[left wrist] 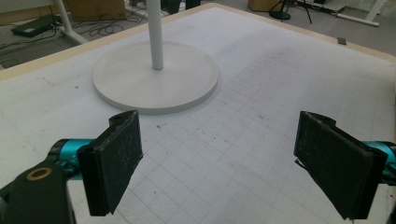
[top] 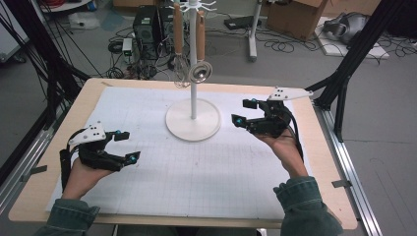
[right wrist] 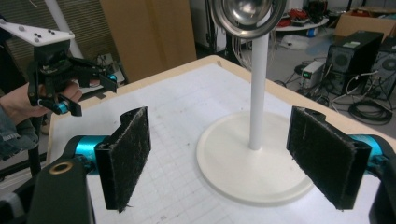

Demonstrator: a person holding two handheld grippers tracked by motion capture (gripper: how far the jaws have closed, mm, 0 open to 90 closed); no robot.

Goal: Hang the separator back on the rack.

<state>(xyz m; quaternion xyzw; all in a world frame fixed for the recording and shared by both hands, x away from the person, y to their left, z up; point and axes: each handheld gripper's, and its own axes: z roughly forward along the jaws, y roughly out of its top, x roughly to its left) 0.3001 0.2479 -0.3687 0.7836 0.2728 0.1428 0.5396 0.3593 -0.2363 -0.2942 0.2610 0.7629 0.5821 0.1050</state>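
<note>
Standing between left gripper, right gripper, white stand

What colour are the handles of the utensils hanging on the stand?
Light wood-brown, on both handles of the white stand; clearest in the high view.

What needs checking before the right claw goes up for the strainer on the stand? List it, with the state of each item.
1. Right claw open, nothing between its jaws: ok.
2. Left claw open and empty, away from the stand base: ok.
3. Strainer hanging by its wooden handle from the stand: ok.
4. Whisk hangs close beside the strainer; room for a jaw between them: cannot tell.
5. Stand upright on the mat, pole straight: ok.
6. Right claw lined up with the strainer: not ok; it sits low, level with the base, and the strainer is above it.
</note>
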